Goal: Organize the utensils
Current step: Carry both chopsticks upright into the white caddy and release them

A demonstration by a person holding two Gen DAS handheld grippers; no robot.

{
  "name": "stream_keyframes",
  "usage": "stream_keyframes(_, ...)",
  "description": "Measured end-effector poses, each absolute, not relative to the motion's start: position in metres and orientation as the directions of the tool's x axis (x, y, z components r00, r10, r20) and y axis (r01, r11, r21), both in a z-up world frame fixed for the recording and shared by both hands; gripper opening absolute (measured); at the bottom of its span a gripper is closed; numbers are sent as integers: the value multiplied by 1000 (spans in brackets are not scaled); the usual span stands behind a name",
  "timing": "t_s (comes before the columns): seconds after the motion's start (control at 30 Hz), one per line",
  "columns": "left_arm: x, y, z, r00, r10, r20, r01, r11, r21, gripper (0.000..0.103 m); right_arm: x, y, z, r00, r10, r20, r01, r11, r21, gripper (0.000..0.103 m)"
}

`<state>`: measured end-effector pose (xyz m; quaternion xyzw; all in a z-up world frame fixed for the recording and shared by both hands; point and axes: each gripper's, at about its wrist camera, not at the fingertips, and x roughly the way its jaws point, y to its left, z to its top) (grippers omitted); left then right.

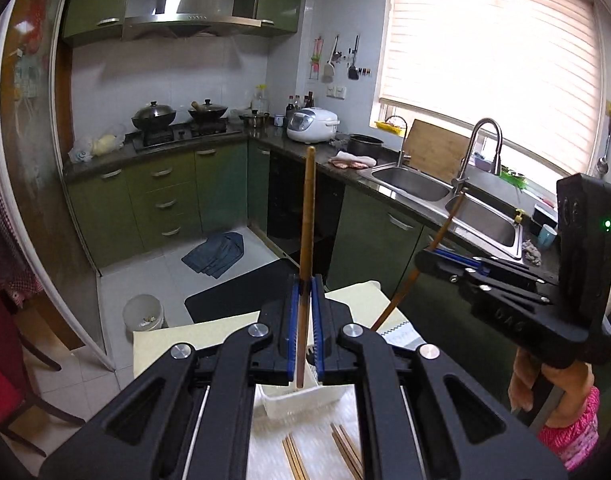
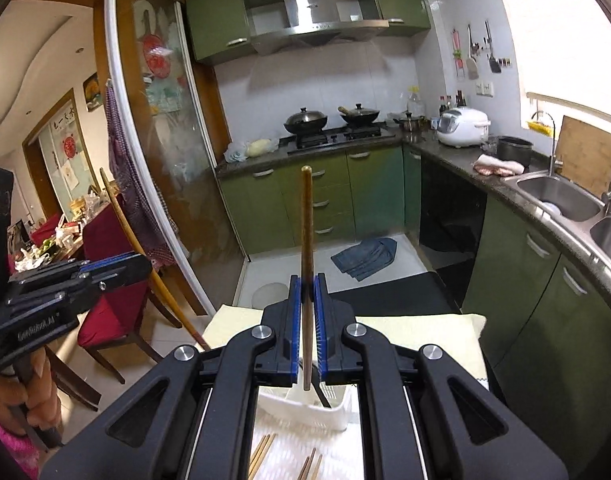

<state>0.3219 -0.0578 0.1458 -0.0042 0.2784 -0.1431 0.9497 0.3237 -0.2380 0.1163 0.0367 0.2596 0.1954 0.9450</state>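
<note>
Left tool (image 1: 305, 292) clamped on an upright chopstick (image 1: 307, 216); right tool (image 2: 307, 292) clamped on another chopstick (image 2: 306, 220), above white basket (image 2: 305, 408) on worktop (image 2: 417, 328)

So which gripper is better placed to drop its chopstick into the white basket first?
Hard to separate: the left gripper and right gripper each clamp one brown wooden chopstick upright above the white slotted plastic basket. Slight lean to the left, whose chopstick's lower tip appears over the basket's inside.
</note>
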Motion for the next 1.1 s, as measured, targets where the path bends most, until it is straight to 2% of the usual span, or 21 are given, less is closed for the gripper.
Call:
stream_keyframes(0.1,343,-61,118,781,-268,-564,259,961,-98,7,343,-230,95,783,369,-501,-335,928,161,7)
stream_keyframes(0.43,390,-51,40,653,-255,-713,198,966,-164,7,398,-216,17,653,364,-664,-311,928,203,8)
stream_keyframes(0.57,394,-45,29,631,-249,-735,174,968,-178,8,398,-217,8,651,354,-672,-302,932,199,10)
stream_keyframes(0.6,393,-43,30,632,-248,-734,174,969,-178,10,398,-218,10,653,354,-669,-302,932,199,15)
stream_keyframes(0.67,390,-42,33,637,-248,-730,171,969,-180,27,390,-220,16,664,350,-661,-301,934,192,20)
stream_keyframes(0.8,372,-40,47,652,-259,-712,181,966,-185,33,367,-224,35,682,374,-629,-323,925,200,20)
stream_keyframes(0.83,364,-40,51,652,-264,-710,186,964,-188,40,356,-225,41,687,384,-616,-333,921,203,20)
stream_keyframes(0.87,354,-39,54,655,-266,-708,192,964,-185,52,344,-228,45,693,389,-606,-341,919,199,20)
stream_keyframes(0.93,334,-40,54,657,-251,-711,195,967,-161,66,315,-233,50,705,396,-589,-357,915,188,28)
stream_keyframes(1.0,314,-41,41,630,-232,-741,201,971,-133,70,284,-240,45,701,393,-596,-373,913,163,36)
stream_keyframes(1.1,292,-43,-1,529,-212,-822,202,972,-121,71,247,-254,27,698,375,-610,-371,918,139,38)
